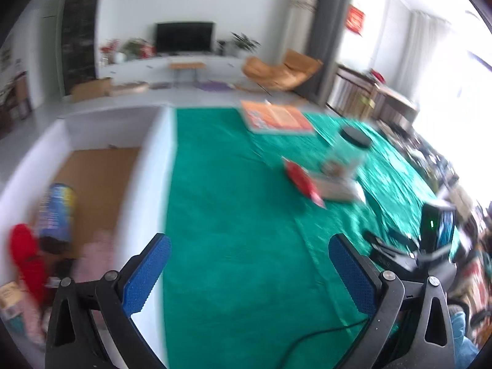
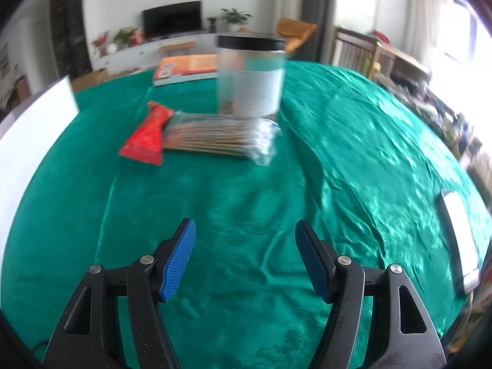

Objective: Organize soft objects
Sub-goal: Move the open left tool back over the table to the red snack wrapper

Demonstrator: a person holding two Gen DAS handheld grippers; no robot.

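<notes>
A white box [image 1: 147, 166] with a brown floor stands at the left of the green tablecloth [image 1: 233, 203]. Inside it lie a red soft item [image 1: 26, 255], a blue and yellow packet [image 1: 57, 212] and a pink soft item [image 1: 92, 258]. My left gripper [image 1: 249, 255] is open and empty over the cloth beside the box's right wall. My right gripper [image 2: 246, 246] is open and empty above the cloth, short of a red packet [image 2: 144, 136] and a clear bag of sticks [image 2: 215, 136].
A clear jar with a black lid [image 2: 250, 73] stands behind the bag. An orange book [image 2: 187, 66] lies at the far edge. A white device [image 2: 458, 230] lies at the right. A small black stand with a screen [image 1: 436, 230] is at the table's right.
</notes>
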